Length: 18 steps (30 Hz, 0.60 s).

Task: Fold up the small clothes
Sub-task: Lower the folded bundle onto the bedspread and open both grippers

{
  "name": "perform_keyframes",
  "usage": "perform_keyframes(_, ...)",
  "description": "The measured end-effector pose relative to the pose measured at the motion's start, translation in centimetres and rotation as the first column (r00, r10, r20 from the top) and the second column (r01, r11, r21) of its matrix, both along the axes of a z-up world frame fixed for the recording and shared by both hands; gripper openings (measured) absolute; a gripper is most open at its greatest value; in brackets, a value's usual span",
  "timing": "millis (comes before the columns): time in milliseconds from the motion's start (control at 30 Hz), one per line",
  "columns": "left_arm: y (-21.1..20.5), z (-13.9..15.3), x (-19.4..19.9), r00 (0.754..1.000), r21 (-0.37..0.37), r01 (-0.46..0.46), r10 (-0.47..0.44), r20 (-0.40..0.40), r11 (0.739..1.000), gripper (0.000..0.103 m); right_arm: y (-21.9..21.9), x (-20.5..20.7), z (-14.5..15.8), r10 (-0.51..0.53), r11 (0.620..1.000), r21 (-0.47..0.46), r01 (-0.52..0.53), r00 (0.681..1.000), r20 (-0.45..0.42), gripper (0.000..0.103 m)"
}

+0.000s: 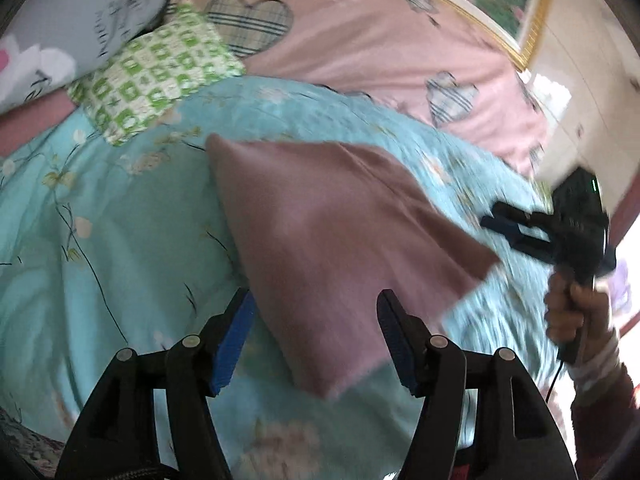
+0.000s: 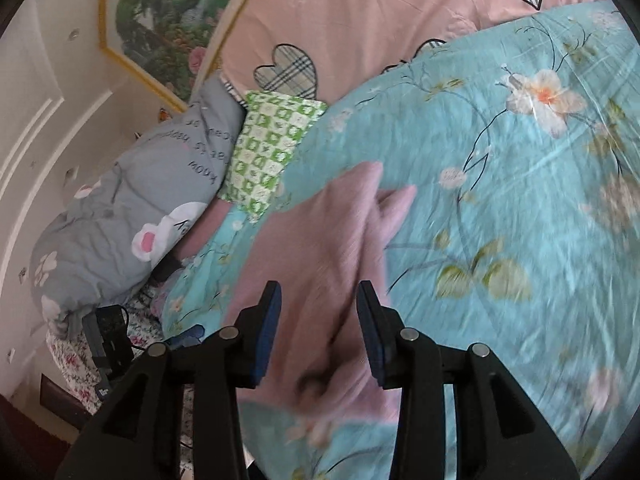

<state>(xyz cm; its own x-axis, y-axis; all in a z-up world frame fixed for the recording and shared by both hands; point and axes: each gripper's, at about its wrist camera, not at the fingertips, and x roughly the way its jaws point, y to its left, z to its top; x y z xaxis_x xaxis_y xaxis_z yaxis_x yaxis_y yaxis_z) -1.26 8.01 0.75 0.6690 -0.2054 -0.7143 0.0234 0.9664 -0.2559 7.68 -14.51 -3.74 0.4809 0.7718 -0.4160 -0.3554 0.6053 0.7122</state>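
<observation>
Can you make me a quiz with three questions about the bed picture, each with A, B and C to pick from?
1. Where does the pink cloth lie?
A. on the blue flowered quilt
B. on the floor
C. on a chair

2. What colour is the small checked pillow?
A. red and black
B. green and white
C. plain yellow

3. How does the left gripper stand?
A. shut on the pillow
B. open, holding nothing
C. shut on the quilt

Answers:
1 A, the quilt shows all around the cloth.
2 B, its squares are green and white.
3 B, its blue pads stand apart over the cloth and pinch nothing.
</observation>
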Motion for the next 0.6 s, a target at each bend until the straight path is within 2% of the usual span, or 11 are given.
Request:
perform_keyframes(100, -1.7, -0.6, -1.5, 1.0, 0.065, 0.014, -0.014, -0.005, 0.998, 0.066, 1.1, -1.3, 0.3, 0.031, 0.999, -0.036, -0.03, 0.999, 0.015, 0.041)
perform_keyframes(233, -3.1, -2.4, -2.7, 1.0, 0.115, -0.016, 0.018, -0.011, 0.993, 0.066, 2.2, -2.4, 0.7, 0.051, 0.994, -0.102, -0.046, 0.997, 0.051, 0.041)
perform_keyframes(333, -3.5, -3.8, -2.3, 0.998, 0.215, -0.059, 0.064, -0.014, 0.975, 0.066, 2.9, -2.6, 0.5, 0.062, 0.99, -0.13, -0.055, 0.997, 0.052, 0.041)
perform_keyframes(400, -3.4, -4.3, -2.1, 0.997, 0.256, -0.077, 0.082, -0.009, 0.964, 0.065, 3.2, -2.5, 0.2, 0.069, 0.986, -0.156, -0.06, 0.997, 0.047, 0.041)
perform_keyframes(533, -3.1, -4.7, -1.3, 0.996, 0.277, -0.088, 0.093, -0.007, 0.957, 0.046, 4.2, -1.9, -0.2, 0.078, 0.969, -0.239, -0.065, 0.996, 0.046, 0.041)
perform_keyframes(600, -2.8, -5.1, -1.0, 0.995, 0.25, -0.089, 0.098, -0.027, 0.964, 0.036, 4.7, -1.5, -0.5, 0.093, 0.959, -0.273, -0.078, 0.995, 0.043, 0.041)
